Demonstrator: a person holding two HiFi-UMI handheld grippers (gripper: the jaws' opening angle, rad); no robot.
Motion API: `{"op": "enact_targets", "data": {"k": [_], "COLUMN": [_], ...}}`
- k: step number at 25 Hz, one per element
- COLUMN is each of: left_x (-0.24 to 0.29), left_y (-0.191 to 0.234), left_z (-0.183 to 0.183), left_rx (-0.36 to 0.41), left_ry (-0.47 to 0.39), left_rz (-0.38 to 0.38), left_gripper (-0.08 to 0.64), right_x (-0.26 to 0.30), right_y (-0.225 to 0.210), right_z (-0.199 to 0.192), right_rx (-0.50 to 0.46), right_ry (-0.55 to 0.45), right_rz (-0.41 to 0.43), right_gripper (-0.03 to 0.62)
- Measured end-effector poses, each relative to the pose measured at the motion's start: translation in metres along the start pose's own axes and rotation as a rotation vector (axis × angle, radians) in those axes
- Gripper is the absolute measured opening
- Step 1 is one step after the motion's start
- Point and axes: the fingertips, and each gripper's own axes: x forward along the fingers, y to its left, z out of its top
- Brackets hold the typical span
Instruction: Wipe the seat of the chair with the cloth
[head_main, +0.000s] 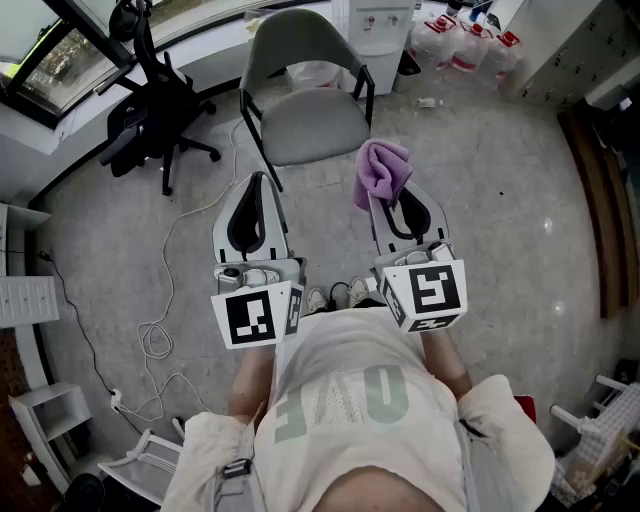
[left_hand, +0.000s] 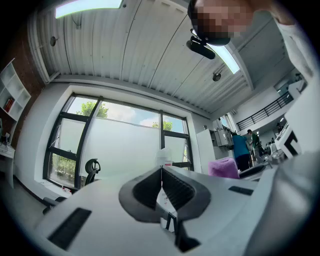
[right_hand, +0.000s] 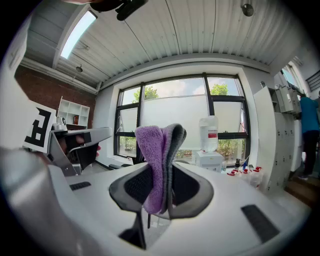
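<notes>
**Stage shown: approach, wiping not yet begun.** The right tool (head_main: 392, 205) was clamped on the purple cloth (head_main: 382, 170), a fold of which stood up out of the jaws. The left tool (head_main: 257, 185) was closed, its jaw tips meeting with nothing between them. Both tools were held out in front of the person, above the floor (head_main: 500, 200) and short of the chair (head_main: 300, 50). The cloth lay near the near right corner of the grey seat (head_main: 312, 128) but apart from it, and the seat was bare.

**Progress, as judged.** The cloth was in hand. The whole wipe remained: bringing the cloth down onto the seat and passing it across.

**Writing.**
- The shirt (head_main: 350, 400) bore pale green letters, too faint to read with confidence.
- The water bottle (right_hand: 209, 132) carried a red label, its print too small to read.
- The marker cubes (head_main: 430, 292) showed square black-and-white patterns only.
</notes>
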Motion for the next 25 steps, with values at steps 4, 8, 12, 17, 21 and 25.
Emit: {"op": "enact_targets", "data": {"k": [4,8,12,17,21,25], "left_x": [0.006,0.011,0.017,0.021,0.024,0.036], "left_y": [-0.007,-0.018,-0.025,-0.03,-0.034,-0.023], "left_z": [-0.005,-0.01,-0.017,-0.026,-0.033,-0.045], "left_rx": [-0.003,0.002,0.011,0.017,0.02,0.018], "left_ry": [0.007,0.021,0.038,0.052,0.062,0.068], "left_rz": [0.008,0.009,0.028,0.062,0.071,0.09], "left_gripper": [0.012,0.012,0.012,0.014,0.014,0.012], "right_x": [0.0,0.003,0.006,0.011,0.017,0.034], "right_y": [-0.012,-0.024,-0.036,-0.055,-0.065,-0.065], "right_z": [-0.005,-0.013,-0.02,-0.032,-0.047,-0.051], "right_rx": [0.0,0.017,0.072,0.103,0.114,0.111], "right_ry": [0.008,0.033,0.037,0.05,0.089,0.088], "right_rz": [0.001,0.018,0.038,0.058,0.067,0.094], "right_gripper": [0.095,0.095,0.095,0.095,0.095,0.095]}}
